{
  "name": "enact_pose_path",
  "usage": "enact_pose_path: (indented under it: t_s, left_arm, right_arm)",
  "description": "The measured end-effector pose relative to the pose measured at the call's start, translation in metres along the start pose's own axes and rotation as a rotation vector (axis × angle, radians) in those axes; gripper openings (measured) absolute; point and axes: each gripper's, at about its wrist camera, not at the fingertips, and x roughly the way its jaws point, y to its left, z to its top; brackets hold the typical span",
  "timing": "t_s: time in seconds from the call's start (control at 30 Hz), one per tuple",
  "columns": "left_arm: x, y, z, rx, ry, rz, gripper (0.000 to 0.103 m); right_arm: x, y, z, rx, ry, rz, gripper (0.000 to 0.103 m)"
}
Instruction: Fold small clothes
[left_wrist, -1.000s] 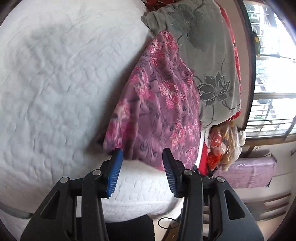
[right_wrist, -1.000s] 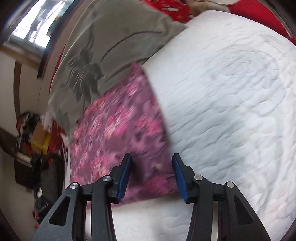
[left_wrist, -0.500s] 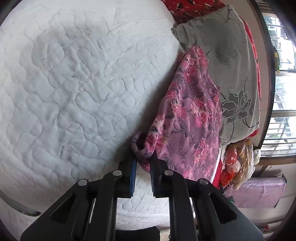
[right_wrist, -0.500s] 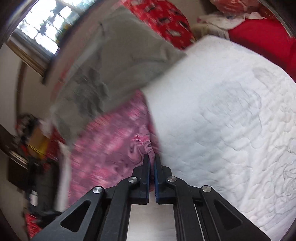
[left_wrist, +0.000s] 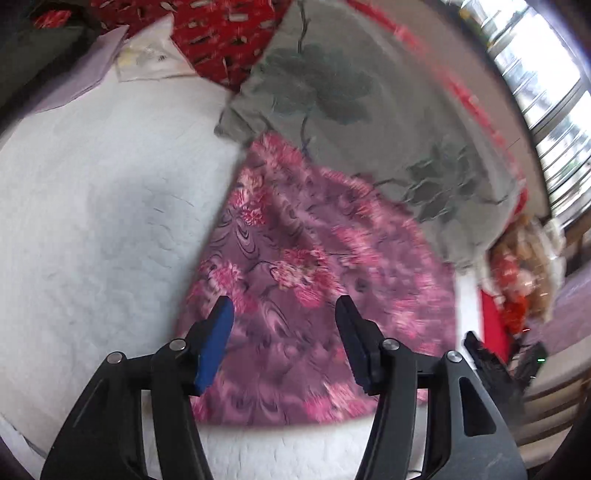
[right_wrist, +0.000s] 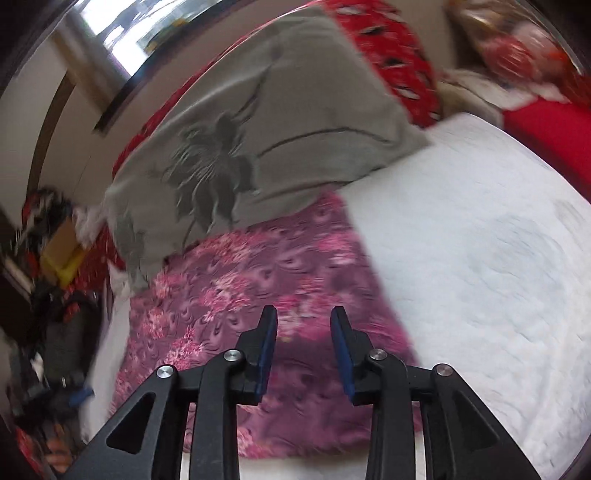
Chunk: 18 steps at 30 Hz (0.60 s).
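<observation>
A purple garment with pink flowers (left_wrist: 295, 266) (right_wrist: 251, 280) lies flat on the white quilted bed (left_wrist: 92, 206) (right_wrist: 480, 258), its far edge against a grey flowered pillow (left_wrist: 351, 96) (right_wrist: 266, 122). My left gripper (left_wrist: 282, 317) hovers above the garment's near part, its jaws opening, nothing between the blue pads. My right gripper (right_wrist: 303, 325) also hangs over the garment near its right edge, jaws opening and holding nothing. Both views are blurred by motion.
Red patterned bedding (left_wrist: 221, 33) (right_wrist: 391, 62) lies behind the pillow. A window (left_wrist: 546, 81) is on the right of the left wrist view. Bags and clutter (right_wrist: 51, 258) sit beside the bed; a red heap (right_wrist: 546, 125) lies at the bed's far right.
Half a second ago both grippers were shut on the garment's edge, lifting it. Now both have let go and risen, and the garment lies flat and spread wider on the bed.
</observation>
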Motion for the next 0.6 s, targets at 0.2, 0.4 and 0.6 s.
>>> enact_pose_path:
  t_s: [0.2, 0.4, 0.6]
  left_arm:
    - [0.051, 0.012, -0.01, 0.064, 0.053, 0.142, 0.056]
    - [0.037, -0.009, 0.027, 0.078, 0.008, 0.026, 0.056]
    - [0.078, -0.049, 0.065, 0.166, 0.005, 0.117, 0.057]
  right_arm:
    - [0.041, 0.003, -0.018, -0.097, 0.057, -0.068, 0.034]
    - [0.034, 0.004, 0.028, -0.07, 0.003, -0.057, 0.038]
    - [0.068, -0.003, 0.065, -0.032, -0.006, -0.113, 0.037]
